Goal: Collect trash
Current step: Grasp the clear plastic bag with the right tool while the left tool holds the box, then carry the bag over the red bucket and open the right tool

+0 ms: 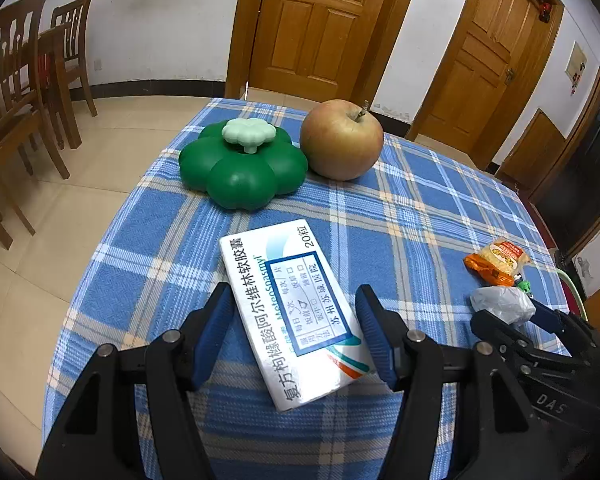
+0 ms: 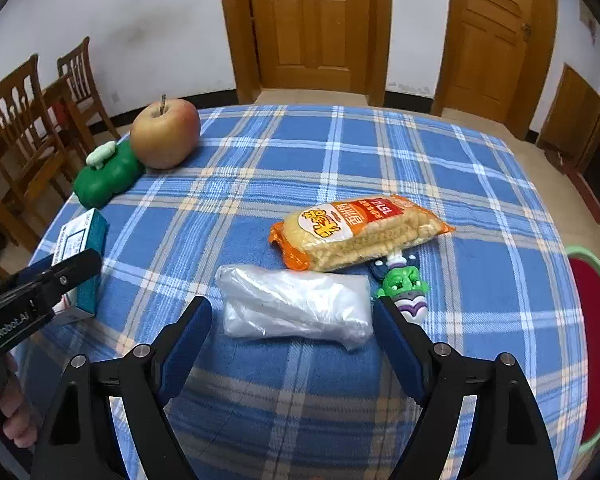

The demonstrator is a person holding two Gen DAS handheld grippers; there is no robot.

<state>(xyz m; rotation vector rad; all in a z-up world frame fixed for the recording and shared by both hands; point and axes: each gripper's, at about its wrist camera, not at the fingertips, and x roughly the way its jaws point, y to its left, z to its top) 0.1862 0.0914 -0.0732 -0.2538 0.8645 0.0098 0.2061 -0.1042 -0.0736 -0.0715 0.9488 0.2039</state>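
left gripper (image 1: 296, 332): jaws apart, straddling the medicine box (image 1: 296, 316) without pressing on it; the box lies flat on the checked tablecloth (image 1: 420, 216), slanted across the gap.
risk, box: because it sits askew, closing could catch it by its corners and twist it loose, or push it along the cloth.
right gripper (image 2: 292, 332): jaws wide apart, either side of the crumpled plastic bag (image 2: 296, 306), no pad on it yet.
risk, bag: soft, slippery film could squash and slide out, or only a loose fold be pinched.
risk, neighbours: the right-hand finger (image 2: 396, 340) is just beside the green toy figure (image 2: 404, 286), so it may be nudged or grabbed along with the bag; the snack packet (image 2: 360, 232) lies close behind.
risk, sorting: the apple (image 2: 164, 134) and green flower-shaped container (image 1: 242, 168) probably aren't trash.
count: one box, one bag, one snack packet, one toy, one apple, one container, two grippers, two doors.
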